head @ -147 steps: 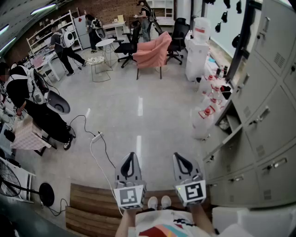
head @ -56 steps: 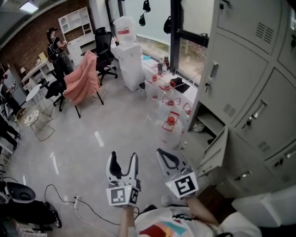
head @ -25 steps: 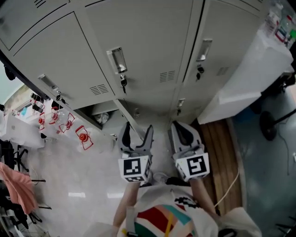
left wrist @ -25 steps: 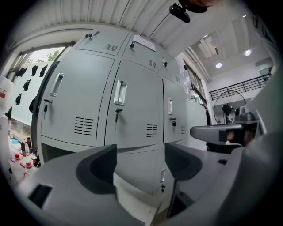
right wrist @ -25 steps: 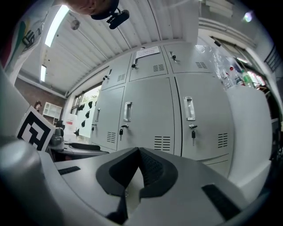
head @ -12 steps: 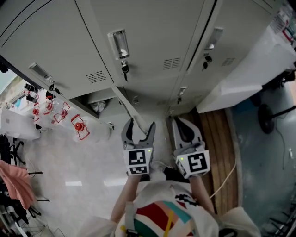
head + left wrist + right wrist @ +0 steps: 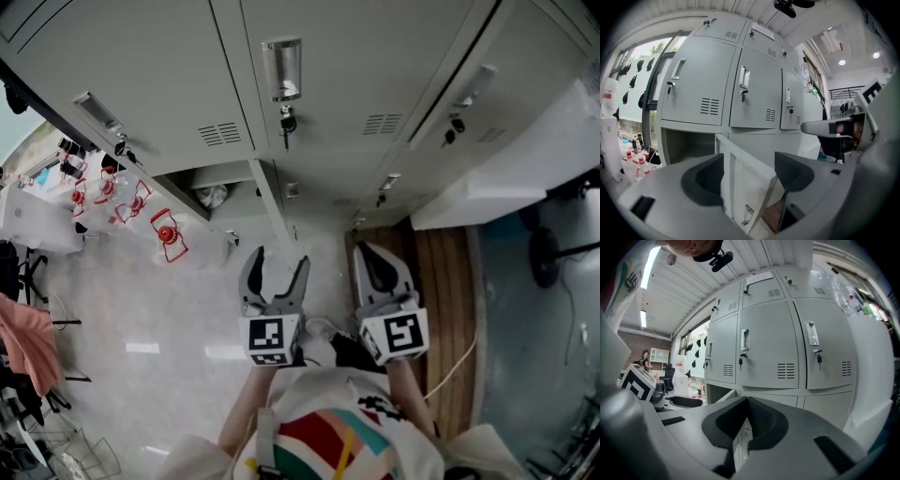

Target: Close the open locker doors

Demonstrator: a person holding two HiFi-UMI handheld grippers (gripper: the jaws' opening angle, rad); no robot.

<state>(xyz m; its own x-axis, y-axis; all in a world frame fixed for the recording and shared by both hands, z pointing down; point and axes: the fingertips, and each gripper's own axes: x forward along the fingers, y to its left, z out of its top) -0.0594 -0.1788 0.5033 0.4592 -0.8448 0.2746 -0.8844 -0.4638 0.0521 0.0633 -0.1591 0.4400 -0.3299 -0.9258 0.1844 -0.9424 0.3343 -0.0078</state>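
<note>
One grey metal locker door (image 7: 270, 208) stands ajar, framed between the spread jaws of the left gripper (image 7: 275, 269); beside it, the right gripper (image 7: 373, 258) has its jaws pressed together.

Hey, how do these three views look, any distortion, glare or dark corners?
Head view: fisheye bows the lockers, with bright glare patches on the floor. Left gripper view: black corners all round; the open locker door looks sharp. Right gripper view: the ceiling light strip glows bright; lockers evenly lit.
</note>
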